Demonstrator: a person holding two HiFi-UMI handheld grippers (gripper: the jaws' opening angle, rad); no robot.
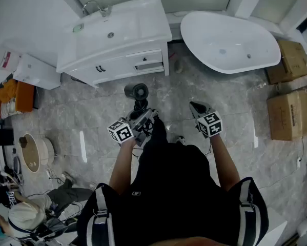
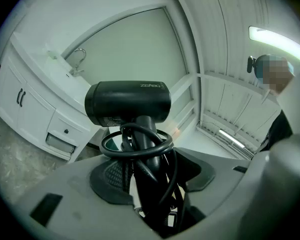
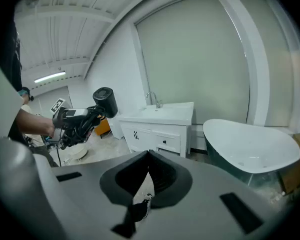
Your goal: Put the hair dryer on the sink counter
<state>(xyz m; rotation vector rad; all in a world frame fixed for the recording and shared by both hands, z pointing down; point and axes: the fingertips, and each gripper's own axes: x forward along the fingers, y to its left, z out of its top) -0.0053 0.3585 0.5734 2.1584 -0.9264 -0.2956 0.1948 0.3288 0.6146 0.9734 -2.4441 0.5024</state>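
The black hair dryer [image 1: 137, 91] is up in the air over the floor, in front of the white sink counter [image 1: 143, 31]. My left gripper [image 1: 142, 119] is shut on its handle, and the cord is looped round the handle. In the left gripper view the dryer's barrel [image 2: 128, 103] lies crosswise above the pads [image 2: 112, 176], with the counter [image 2: 37, 69] behind it at the left. My right gripper [image 1: 198, 107] is held to the right, shut and empty. The right gripper view shows its own tips [image 3: 148, 156], the dryer [image 3: 104, 101] and the counter [image 3: 172, 115].
A white bathtub [image 1: 227, 42] stands right of the counter. Cardboard boxes [image 1: 289, 111] line the right wall. A faucet [image 1: 94, 6] rises at the counter's back. At the left are a white box [image 1: 35, 72], a round device [image 1: 33, 151] and a seated person [image 1: 25, 217].
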